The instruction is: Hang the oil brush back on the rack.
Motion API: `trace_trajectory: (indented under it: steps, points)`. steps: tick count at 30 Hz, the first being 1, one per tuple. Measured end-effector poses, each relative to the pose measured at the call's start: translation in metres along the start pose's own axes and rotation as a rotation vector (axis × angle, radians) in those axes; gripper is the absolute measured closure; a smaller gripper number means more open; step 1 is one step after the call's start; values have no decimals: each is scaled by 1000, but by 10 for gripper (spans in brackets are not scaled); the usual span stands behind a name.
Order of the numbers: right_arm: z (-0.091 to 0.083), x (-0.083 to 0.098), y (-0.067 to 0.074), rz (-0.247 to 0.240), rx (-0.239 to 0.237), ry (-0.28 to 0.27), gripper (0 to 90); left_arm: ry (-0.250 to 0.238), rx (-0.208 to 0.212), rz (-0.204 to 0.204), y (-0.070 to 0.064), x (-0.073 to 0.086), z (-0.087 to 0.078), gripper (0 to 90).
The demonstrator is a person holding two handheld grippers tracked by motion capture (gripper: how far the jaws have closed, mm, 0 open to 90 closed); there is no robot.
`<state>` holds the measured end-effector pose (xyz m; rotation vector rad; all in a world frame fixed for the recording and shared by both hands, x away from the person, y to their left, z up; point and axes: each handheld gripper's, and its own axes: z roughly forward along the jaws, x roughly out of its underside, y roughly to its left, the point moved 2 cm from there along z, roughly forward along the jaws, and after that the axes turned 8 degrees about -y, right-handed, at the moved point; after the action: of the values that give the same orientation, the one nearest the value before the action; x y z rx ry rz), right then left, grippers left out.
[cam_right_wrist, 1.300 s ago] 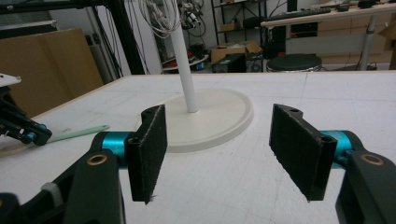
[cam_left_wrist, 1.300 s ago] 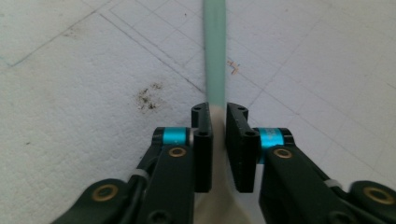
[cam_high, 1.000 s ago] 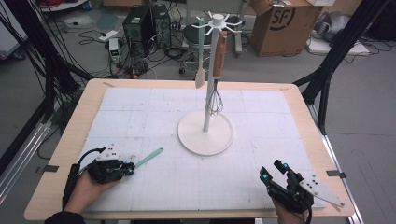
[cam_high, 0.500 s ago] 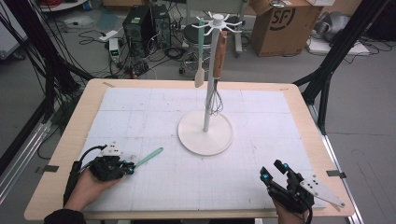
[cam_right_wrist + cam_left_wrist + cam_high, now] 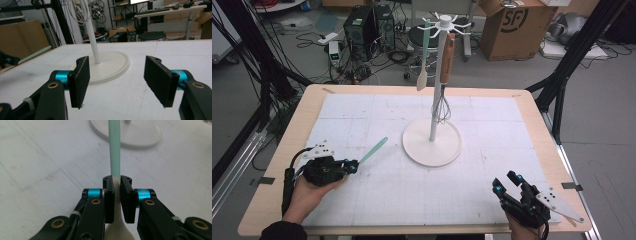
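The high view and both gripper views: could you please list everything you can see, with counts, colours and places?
Spatula: one, mint-green handle, cream blade, clamped in the left claw.
Rack: one, white, round base and pole, mid-table.
Hanging spatula: one, mint handle, cream blade, on the rack.
Whisk: one, wooden handle, wire head, on the rack.
Table: one, wooden edge, white mat.
Cardboard box: one, brown, on the floor behind.
Left claw: black, shut on the spatula, near-left.
Right claw: black, open, holding nothing, near-right.
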<state>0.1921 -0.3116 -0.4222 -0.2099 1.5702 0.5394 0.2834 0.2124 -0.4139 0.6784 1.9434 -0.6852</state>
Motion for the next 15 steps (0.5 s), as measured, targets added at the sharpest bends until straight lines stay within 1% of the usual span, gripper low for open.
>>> trace_trajectory:
  steps: [2, 4, 6, 8, 9, 13, 15]
  points:
    - [0, 0, -1, 1, 3, -4, 371, -24, 0, 20, -4, -6, 1, 827]
    - [-1, 0, -2, 3, 1, -5, 371, -45, 3, 28, -7, -11, 3, 827]
    - [-1, -1, -2, 4, 2, -8, 371, -60, 6, 50, -11, -16, 5, 827]
    - [-2, -1, -3, 5, 5, -10, 372, -93, 16, 54, -14, -22, 6, 826]
    - [-2, -1, -3, 6, 2, -10, 372, -112, 15, 56, -16, -25, 6, 826]
    - [-3, -1, -5, 14, 7, -14, 371, -187, 50, 44, -20, -41, 7, 826]
    - [-3, -1, -6, 16, 9, -14, 371, -223, 59, 38, -21, -49, 6, 826]
